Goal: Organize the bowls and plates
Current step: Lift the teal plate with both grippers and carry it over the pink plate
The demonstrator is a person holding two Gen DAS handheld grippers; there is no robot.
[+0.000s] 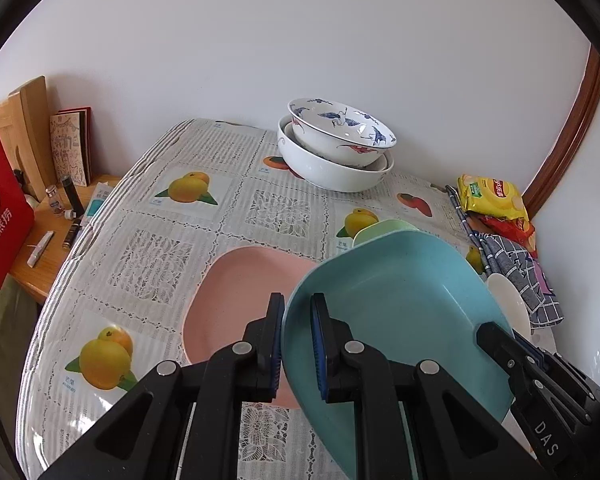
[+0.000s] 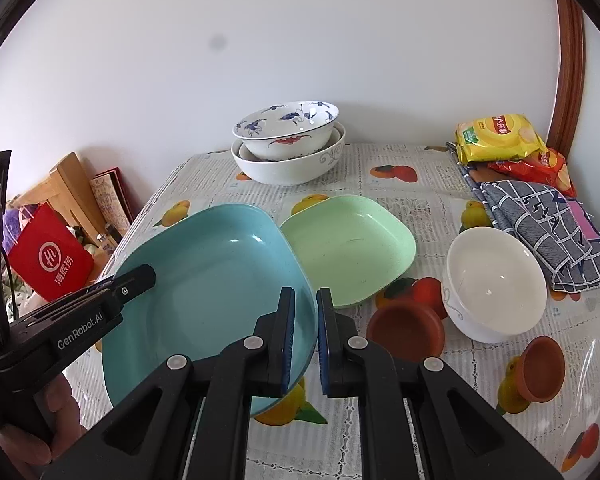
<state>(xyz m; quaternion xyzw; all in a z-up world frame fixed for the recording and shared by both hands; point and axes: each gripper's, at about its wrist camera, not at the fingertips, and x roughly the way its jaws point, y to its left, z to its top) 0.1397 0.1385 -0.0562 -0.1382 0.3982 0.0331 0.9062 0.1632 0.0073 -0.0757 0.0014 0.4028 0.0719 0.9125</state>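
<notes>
Left wrist view shows me the table under its fruit-print cloth, and above it the blue plate tilted over the pink plate. I have both tongs clamped on the blue plate's rim, left gripper one side, right gripper the opposite. Beside it lies the green plate, with stacked bowls behind.

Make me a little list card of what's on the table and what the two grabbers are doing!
held: blue plate, lifted and tilted
left gripper: shut on the plate's left rim
right gripper: shut on its right rim
under it: pink plate
beside it: green plate
back: two stacked patterned bowls
right: white bowl, chip bags
</notes>
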